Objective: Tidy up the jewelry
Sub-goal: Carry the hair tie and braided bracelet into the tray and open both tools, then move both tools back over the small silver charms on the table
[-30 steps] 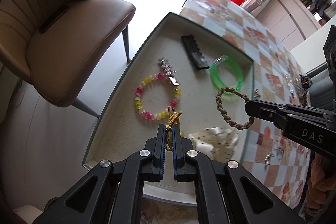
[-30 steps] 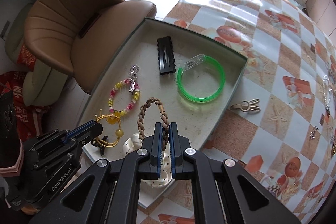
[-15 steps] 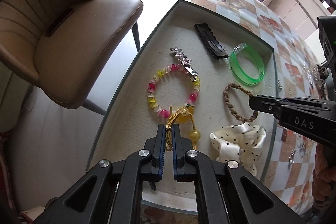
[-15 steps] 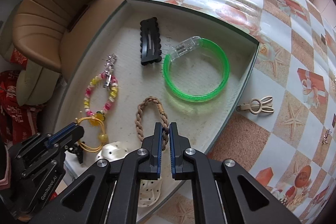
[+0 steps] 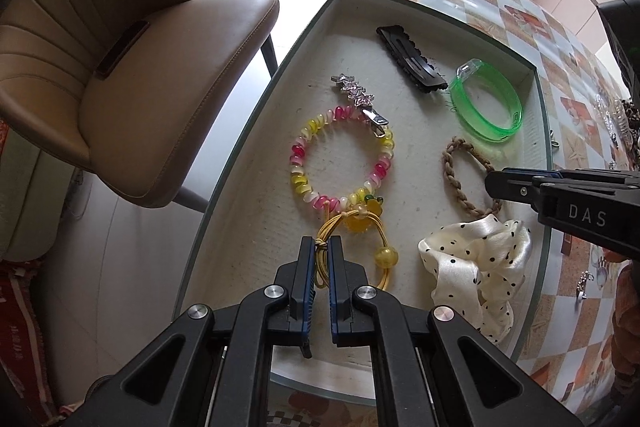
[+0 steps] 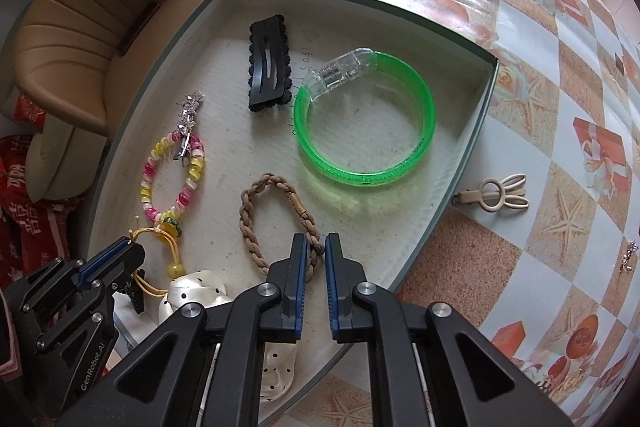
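A shallow grey tray [image 5: 280,99] [image 6: 476,131] holds the jewelry. My left gripper [image 5: 321,247] is shut on a yellow elastic hair tie with beads [image 5: 360,227], which rests on the tray floor beside a pink-and-yellow bead bracelet [image 5: 340,159]. My right gripper [image 6: 316,247] has its jaws slightly apart around the end of a brown braided bracelet [image 6: 260,211], which lies flat in the tray. It also shows in the left wrist view [image 5: 456,175]. A green bangle [image 6: 360,123], a black hair clip [image 6: 268,67], a silver clip [image 6: 188,119] and a white dotted scrunchie [image 5: 476,267] lie in the tray too.
A beige bunny clip [image 6: 496,193] lies on the patterned tablecloth [image 6: 560,107] right of the tray. More small jewelry [image 5: 616,123] sits at the far right. A tan chair [image 5: 100,67] stands left of the table.
Both grippers lowered their items to the tray floor. The right gripper's jaws have parted a little around the braided bracelet. The left gripper stays shut on the yellow hair tie.
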